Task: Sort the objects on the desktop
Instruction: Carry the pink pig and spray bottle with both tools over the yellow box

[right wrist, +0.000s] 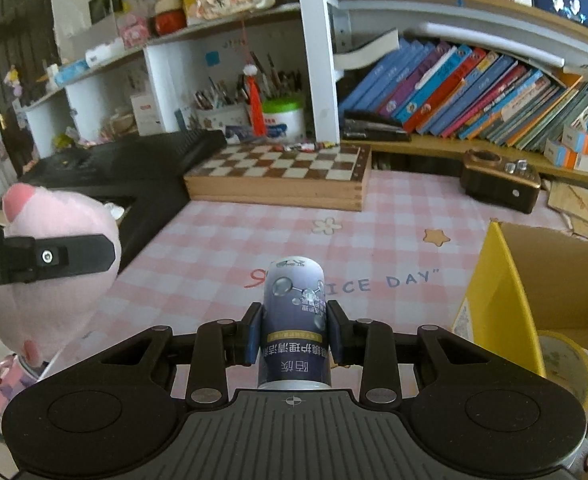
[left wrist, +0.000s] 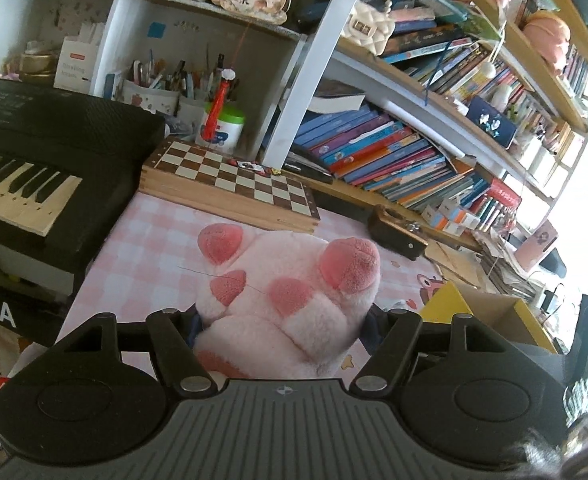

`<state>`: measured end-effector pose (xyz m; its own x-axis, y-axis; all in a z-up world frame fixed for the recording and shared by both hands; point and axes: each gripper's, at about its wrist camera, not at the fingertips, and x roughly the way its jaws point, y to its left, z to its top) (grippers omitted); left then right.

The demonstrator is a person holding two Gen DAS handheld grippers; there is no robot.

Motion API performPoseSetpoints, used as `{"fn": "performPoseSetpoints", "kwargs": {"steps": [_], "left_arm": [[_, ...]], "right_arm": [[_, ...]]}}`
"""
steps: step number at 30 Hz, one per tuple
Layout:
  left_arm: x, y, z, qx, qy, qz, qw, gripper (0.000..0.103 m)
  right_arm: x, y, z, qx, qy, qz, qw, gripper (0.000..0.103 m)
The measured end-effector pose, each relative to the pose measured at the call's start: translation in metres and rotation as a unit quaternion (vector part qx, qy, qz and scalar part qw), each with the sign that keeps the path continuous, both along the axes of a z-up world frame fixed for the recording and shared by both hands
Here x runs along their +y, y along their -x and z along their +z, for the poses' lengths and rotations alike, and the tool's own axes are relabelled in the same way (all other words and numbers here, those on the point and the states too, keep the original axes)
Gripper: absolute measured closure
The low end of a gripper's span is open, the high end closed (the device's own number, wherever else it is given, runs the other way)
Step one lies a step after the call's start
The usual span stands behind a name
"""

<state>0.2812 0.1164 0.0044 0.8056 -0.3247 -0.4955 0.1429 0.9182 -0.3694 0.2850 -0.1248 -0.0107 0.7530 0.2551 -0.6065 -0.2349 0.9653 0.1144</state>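
My left fingers [left wrist: 282,322] pinch the pink plush [left wrist: 290,300], my right fingers [right wrist: 292,334] pinch the can [right wrist: 294,320] (both aloft); lower each squarely into the yellow box [right wrist: 493,280].

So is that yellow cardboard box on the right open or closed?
Open. The yellow cardboard box has no lid over it, and its brown inside walls show from above.
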Motion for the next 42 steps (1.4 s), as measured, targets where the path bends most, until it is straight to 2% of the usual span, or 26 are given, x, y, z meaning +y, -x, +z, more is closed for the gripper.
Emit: {"fn": "performPoseSetpoints", "kwargs": {"steps": [12,42], "left_arm": [[-0.001,0.062,0.015,-0.027,-0.013,-0.027,0.9992,0.036],[0.038,0.207,0.017,-0.022,0.007,-0.087,0.9959,0.036]], "right_arm": [[-0.002,0.064,0.019,0.004,-0.004,0.0,1.0,0.07],[0.037,0.22,0.024,0.013,-0.011,-0.025,1.0,0.07]]}}
